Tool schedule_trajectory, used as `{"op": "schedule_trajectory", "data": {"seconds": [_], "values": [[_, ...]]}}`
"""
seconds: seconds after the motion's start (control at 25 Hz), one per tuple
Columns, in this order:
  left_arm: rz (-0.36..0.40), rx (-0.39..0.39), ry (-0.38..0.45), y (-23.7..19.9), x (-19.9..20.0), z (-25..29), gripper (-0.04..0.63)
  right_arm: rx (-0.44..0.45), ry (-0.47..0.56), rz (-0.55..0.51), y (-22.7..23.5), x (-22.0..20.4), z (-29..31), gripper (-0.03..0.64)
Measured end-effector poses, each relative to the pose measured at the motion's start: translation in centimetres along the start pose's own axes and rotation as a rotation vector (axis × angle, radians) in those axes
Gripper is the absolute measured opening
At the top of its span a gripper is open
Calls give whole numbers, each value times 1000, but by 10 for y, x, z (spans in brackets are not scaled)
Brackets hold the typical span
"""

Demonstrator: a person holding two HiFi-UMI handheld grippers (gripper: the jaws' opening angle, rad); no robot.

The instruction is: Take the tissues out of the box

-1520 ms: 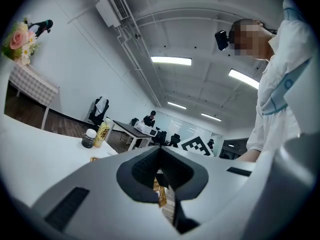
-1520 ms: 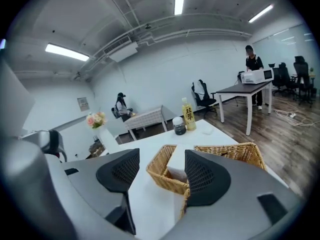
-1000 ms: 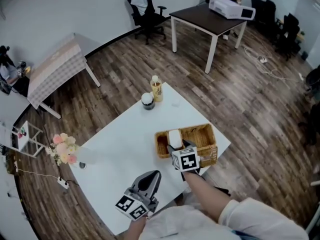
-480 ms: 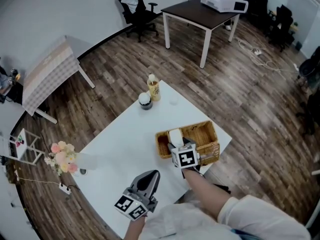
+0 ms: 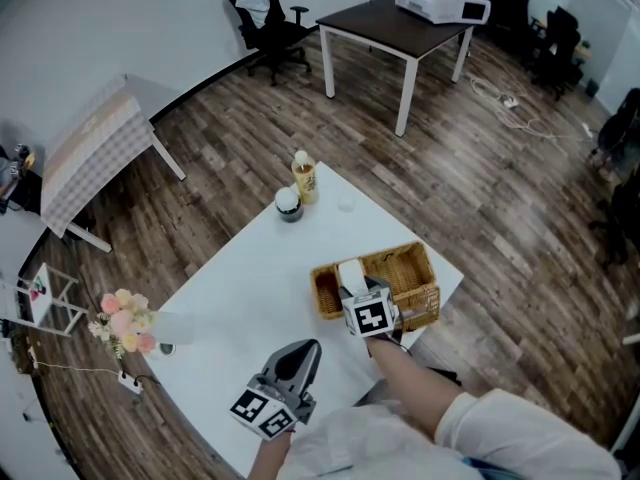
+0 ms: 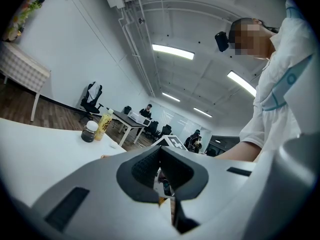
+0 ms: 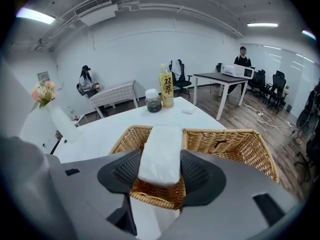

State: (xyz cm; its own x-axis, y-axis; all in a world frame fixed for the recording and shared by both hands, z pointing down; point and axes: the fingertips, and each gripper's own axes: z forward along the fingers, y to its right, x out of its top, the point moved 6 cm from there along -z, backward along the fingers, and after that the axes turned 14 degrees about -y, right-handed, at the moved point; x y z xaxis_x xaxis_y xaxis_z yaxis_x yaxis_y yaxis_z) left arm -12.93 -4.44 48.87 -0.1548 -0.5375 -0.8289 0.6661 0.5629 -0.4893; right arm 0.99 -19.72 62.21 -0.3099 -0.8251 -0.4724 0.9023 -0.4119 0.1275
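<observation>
White table (image 5: 250,278) carries a wicker basket (image 7: 225,139); tissue pack (image 7: 161,154) stands in its left end, between right gripper (image 7: 160,157) jaws, which have just been closing onto its sides; left gripper (image 6: 160,151) jaws together; drink bottle (image 5: 303,176) and jar (image 5: 288,203) beyond.

floor: dark wood planks (image 5: 480,168) | walls: plain white (image 5: 100,18) | furniture: white table (image 5: 240,278) in the middle, dark-topped table (image 5: 385,30) with white legs beyond it, black office chair (image 5: 265,18) by the wall, checked-cloth table (image 5: 95,153) at left | light: ceiling strip lamps (image 6: 172,51) lit
</observation>
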Motion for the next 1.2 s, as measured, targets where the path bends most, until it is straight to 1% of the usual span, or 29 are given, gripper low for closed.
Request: {"op": "schedule_trajectory", "data": {"seconds": [0.36, 0.6, 0.84, 1.0, 1.2], "values": [[-6, 21, 24, -5, -1, -8, 2, -18, -26, 26, -1, -1, 3, 245], [-6, 33, 40, -6, -1, -10, 2, -9, -21, 25, 0, 3, -6, 242], [-4, 28, 47, -4, 2, -7, 2, 8, 12, 8, -2, 8, -20, 241], [1, 20, 49, -2, 4, -5, 2, -1, 26, 3, 0, 10, -33, 241], [4, 15, 53, 0, 5, -4, 2, 6, 69, -2, 0, 11, -52, 241]]}}
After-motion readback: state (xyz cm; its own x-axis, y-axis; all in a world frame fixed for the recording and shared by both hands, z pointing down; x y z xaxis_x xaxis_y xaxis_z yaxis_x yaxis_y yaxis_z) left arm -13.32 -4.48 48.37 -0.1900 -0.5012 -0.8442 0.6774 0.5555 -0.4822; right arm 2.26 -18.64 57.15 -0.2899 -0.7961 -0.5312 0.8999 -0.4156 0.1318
